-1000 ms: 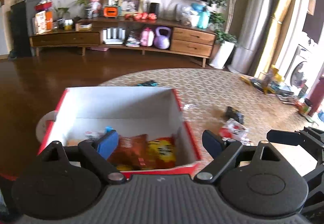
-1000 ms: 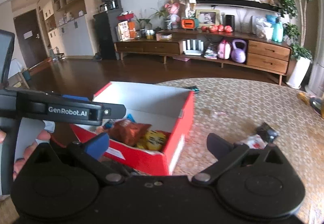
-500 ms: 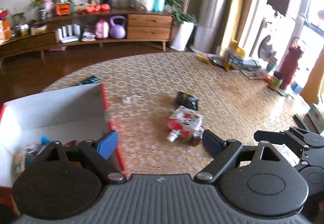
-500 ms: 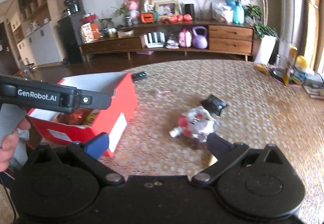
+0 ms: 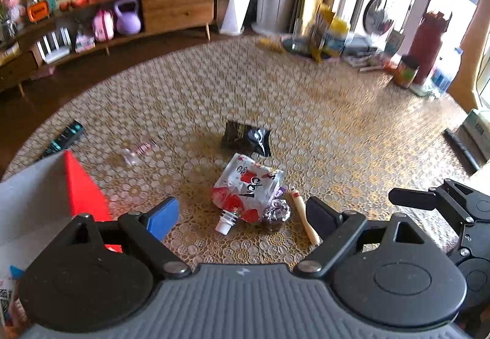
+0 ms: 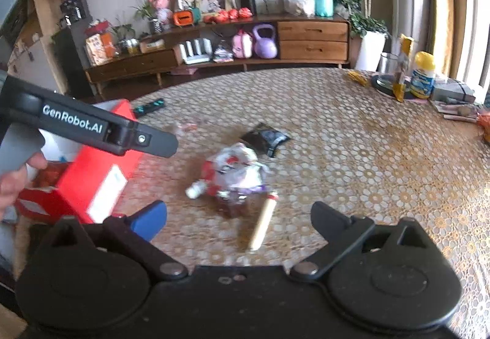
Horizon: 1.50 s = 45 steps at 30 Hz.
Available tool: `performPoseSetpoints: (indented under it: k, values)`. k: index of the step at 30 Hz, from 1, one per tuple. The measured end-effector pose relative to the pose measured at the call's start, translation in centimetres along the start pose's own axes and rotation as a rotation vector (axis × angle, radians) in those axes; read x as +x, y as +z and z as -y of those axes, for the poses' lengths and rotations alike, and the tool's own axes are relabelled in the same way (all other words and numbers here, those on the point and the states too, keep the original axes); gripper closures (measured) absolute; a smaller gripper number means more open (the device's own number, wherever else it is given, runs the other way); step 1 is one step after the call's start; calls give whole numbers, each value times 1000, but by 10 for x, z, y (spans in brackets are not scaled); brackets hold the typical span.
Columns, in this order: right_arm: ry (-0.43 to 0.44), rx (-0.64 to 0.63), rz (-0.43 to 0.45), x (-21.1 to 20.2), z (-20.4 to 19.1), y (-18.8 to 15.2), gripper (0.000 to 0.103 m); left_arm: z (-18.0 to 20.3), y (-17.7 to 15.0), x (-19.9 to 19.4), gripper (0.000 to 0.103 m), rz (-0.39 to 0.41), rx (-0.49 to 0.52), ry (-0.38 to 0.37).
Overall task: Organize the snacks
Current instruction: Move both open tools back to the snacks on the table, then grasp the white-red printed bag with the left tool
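Left wrist view: red-white pouch (image 5: 249, 192) lies ahead between the spread, empty left tongs (image 5: 242, 215); right tongs (image 6: 239, 218) likewise gape.

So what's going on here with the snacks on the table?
A person holds a gripper in each hand over a round, lace-patterned table. Both the left gripper and right gripper are open and hold nothing. A red cardboard box sits at the left with some snacks in it. A red-and-white spouted pouch, a black foil packet, a tan stick-shaped snack and a small foil-wrapped piece lie loose on the table.
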State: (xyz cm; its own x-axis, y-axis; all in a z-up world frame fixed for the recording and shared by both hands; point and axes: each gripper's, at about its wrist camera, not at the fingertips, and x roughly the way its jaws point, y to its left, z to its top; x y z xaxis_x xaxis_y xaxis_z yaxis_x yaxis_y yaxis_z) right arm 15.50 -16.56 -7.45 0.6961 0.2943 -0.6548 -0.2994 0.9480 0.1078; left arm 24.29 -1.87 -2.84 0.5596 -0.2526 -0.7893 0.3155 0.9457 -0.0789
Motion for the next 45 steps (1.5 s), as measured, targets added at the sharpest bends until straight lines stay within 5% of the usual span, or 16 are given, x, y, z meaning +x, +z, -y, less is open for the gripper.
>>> performPoseSetpoints:
  k: [12, 21, 32, 45]
  values:
    - [-9, 56, -67, 45, 24, -5, 22, 16, 24, 74, 12, -105, 53, -41]
    - [29, 29, -104, 67, 17, -8, 45, 9, 30, 114, 12, -160, 43, -86]
    - [26, 16, -125, 82, 11, -10, 65, -5, 32, 131, 14, -155, 7, -115]
    - [1, 4, -124, 85, 8, -8, 80, 4, 26, 139, 18, -168, 131, -92]
